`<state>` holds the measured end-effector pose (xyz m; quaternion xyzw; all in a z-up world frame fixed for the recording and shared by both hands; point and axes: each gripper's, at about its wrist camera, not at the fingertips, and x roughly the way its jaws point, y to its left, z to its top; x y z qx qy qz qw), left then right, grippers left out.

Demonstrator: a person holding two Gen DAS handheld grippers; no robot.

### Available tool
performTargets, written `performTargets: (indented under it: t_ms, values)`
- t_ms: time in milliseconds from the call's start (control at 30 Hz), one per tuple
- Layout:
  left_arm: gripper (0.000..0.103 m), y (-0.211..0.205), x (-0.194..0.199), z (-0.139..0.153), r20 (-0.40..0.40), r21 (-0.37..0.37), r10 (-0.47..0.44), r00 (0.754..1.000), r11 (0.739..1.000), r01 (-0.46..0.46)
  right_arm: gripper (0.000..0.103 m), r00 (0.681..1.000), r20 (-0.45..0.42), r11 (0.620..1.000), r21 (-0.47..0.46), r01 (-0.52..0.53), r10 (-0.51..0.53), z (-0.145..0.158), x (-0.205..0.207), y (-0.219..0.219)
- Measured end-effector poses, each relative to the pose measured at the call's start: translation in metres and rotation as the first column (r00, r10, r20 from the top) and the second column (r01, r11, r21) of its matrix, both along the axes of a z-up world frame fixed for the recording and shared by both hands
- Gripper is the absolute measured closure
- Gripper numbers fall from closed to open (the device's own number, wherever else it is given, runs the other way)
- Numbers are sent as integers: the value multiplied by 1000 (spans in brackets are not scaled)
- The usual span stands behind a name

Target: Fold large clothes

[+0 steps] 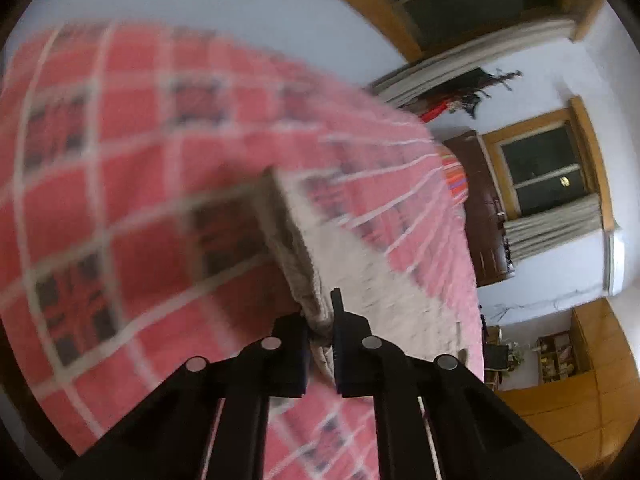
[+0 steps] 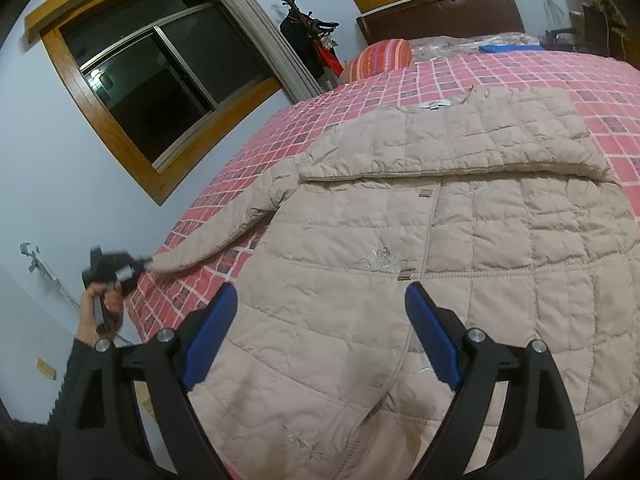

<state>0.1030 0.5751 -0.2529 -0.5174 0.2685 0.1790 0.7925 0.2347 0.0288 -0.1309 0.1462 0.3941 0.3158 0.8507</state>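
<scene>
A beige quilted jacket (image 2: 440, 240) lies spread on a red checked bedspread (image 2: 400, 80), one sleeve folded across its upper part. Its other sleeve (image 2: 224, 232) stretches out to the left bed edge. There the left gripper (image 2: 116, 270), held by a hand (image 2: 96, 312), is shut on the sleeve's cuff. In the left wrist view the left gripper (image 1: 322, 328) pinches the ribbed beige cuff (image 1: 296, 256), and the picture is blurred. My right gripper (image 2: 320, 304) hovers open over the jacket's front, its blue pads (image 2: 212, 332) wide apart.
A striped orange pillow (image 2: 384, 58) and a dark headboard (image 2: 440, 20) stand at the far end of the bed. Wood-framed windows (image 2: 160, 76) and a coat rack (image 2: 304, 28) line the wall at left. A blue object (image 2: 508, 47) lies at the bed's far right.
</scene>
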Motion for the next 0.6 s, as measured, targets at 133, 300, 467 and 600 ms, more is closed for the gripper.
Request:
performTargets:
  t_ms: [133,300,467,600]
  values:
    - [95,-15,43,70,44,126,-91,995,988,84,18,1000,11,1000,12,20,-20,5,-4,-7]
    - [96,-74,114,150,92,283,-266,959,931,231,18,999,0,998,27,50,-50,8,-8,-17]
    - [96,-153,176,196,83,400,-431,898,840,366,18,997,23,997,24,79,-79,17,-16,-26]
    - [96,-220,225,197,26,435,-561,828,752,495,18,994,34,994,21,106,-107,22,-20,-35]
